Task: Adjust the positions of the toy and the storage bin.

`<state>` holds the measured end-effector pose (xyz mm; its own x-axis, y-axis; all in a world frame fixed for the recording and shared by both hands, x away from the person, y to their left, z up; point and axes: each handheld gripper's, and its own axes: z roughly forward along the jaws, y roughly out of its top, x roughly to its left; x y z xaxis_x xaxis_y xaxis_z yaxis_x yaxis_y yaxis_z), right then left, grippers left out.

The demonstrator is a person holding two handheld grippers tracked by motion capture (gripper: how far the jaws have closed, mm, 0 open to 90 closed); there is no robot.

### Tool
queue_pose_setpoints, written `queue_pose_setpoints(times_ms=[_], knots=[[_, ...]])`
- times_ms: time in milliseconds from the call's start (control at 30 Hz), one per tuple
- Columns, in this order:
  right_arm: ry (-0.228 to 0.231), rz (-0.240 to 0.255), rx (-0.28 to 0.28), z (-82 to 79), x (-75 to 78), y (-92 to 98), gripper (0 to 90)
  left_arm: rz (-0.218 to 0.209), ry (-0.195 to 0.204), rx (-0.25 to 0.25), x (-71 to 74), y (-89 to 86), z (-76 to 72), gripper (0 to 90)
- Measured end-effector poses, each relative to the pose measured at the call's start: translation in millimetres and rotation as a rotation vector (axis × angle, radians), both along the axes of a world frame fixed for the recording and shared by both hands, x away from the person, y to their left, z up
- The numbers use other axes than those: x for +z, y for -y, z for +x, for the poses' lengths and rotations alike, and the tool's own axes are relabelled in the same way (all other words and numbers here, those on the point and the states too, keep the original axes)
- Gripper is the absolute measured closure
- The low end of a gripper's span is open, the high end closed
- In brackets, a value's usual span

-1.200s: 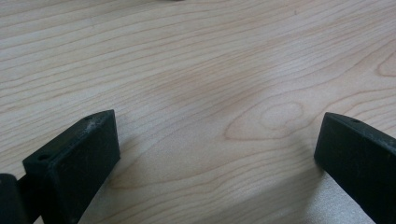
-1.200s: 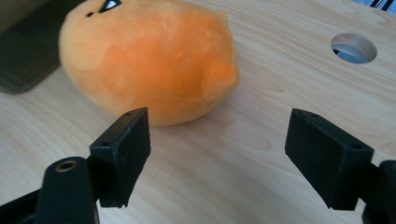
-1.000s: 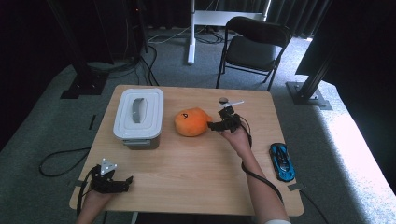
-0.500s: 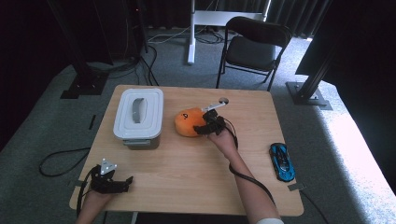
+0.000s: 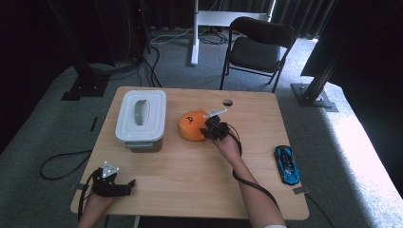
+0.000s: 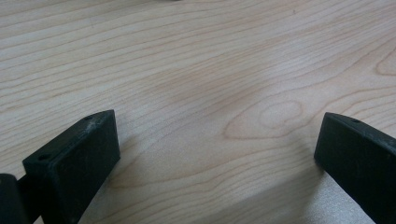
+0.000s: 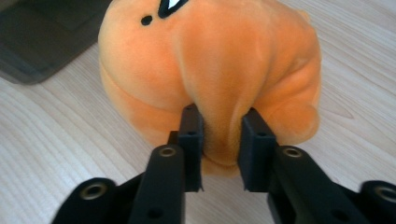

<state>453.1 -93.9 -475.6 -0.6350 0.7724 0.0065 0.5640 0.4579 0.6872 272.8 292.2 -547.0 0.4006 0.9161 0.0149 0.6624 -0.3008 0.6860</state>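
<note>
We have the right gripper (image 7: 219, 140) jaws just closed, pinching the orange plush toy (image 7: 210, 70) straight ahead; left gripper (image 5: 124, 184) rests open, well apart.

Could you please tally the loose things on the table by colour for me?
Orange: 1, the plush toy
White and grey: 1, the lidded storage box
Blue: 1, the toy car
Total: 3

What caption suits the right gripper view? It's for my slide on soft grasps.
Right gripper pinches a fold of the orange plush toy on the wooden table.
</note>
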Motion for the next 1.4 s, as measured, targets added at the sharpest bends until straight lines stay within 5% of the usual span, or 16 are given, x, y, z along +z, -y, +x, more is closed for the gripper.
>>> queue_pose_setpoints(times_ms=[233,600,700,833,1067,1233,1400], knots=[[0.040,0.025,-0.048,-16.7,12.8,23.2,78.2,0.000,0.000,0.000,0.0,0.0,0.0,0.5],[0.073,0.011,-0.235,-49.9,14.4,84.3,78.0,0.000,0.000,0.000,0.0,0.0,0.0,0.5],[0.042,0.027,-0.211,-61.1,7.6,86.8,73.9,0.000,0.000,0.000,0.0,0.0,0.0,0.5],[0.043,0.024,-0.161,-72.8,9.0,91.9,57.7,0.000,0.000,0.000,0.0,0.0,0.0,0.5],[0.071,0.081,-0.222,-74.3,21.3,130.7,54.2,0.000,0.000,0.003,0.0,0.2,-0.1,0.5],[0.037,0.111,-0.264,-66.1,21.6,157.4,53.5,0.000,0.000,0.003,0.0,0.2,-0.1,0.5],[0.004,0.119,-0.264,-56.5,15.1,161.9,51.4,0.000,0.000,0.004,0.0,0.3,-0.2,0.5]])
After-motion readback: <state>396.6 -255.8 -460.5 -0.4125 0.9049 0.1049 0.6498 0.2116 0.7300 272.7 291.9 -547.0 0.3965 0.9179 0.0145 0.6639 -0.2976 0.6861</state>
